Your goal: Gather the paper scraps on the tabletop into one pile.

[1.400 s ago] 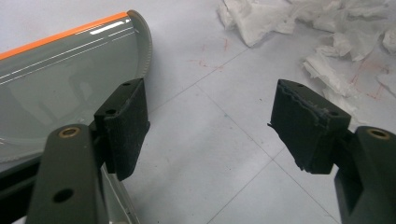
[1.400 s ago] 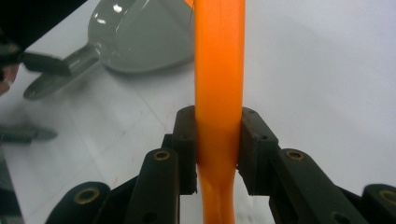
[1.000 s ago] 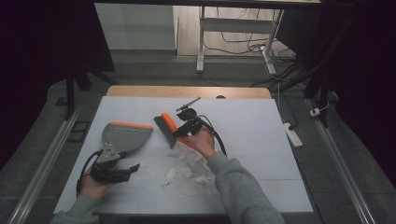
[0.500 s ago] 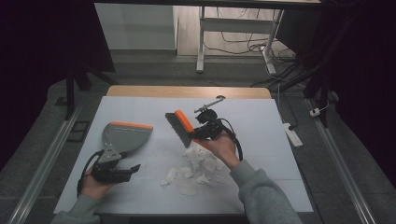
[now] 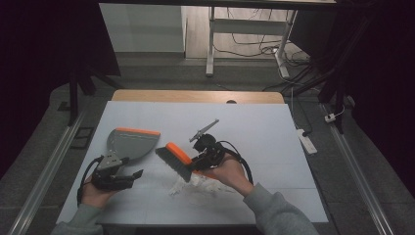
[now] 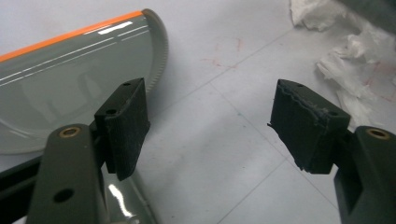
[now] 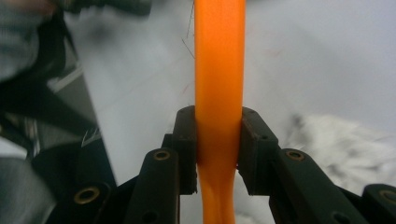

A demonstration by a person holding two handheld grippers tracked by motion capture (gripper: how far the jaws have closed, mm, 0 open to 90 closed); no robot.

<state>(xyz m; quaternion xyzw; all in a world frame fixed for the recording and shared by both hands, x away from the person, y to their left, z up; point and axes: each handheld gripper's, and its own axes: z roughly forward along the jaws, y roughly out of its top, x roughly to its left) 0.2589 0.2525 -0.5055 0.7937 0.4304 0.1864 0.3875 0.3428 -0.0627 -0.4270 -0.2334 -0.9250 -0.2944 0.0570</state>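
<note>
1. The right gripper (image 5: 199, 161) clamps the orange handle of the brush (image 5: 174, 161); the brush has moved left toward the dustpan (image 5: 130, 143).
2. The left gripper (image 5: 128, 175) stays put, jaws apart, holding nothing.
3. The torn paper (image 5: 195, 183) lies below the brush.

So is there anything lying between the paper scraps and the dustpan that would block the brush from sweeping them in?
Nothing visible blocks the way. The paper scraps lie right of the dustpan, with bare table between them. The right gripper holds the brush above that stretch, beside the scraps.
</note>
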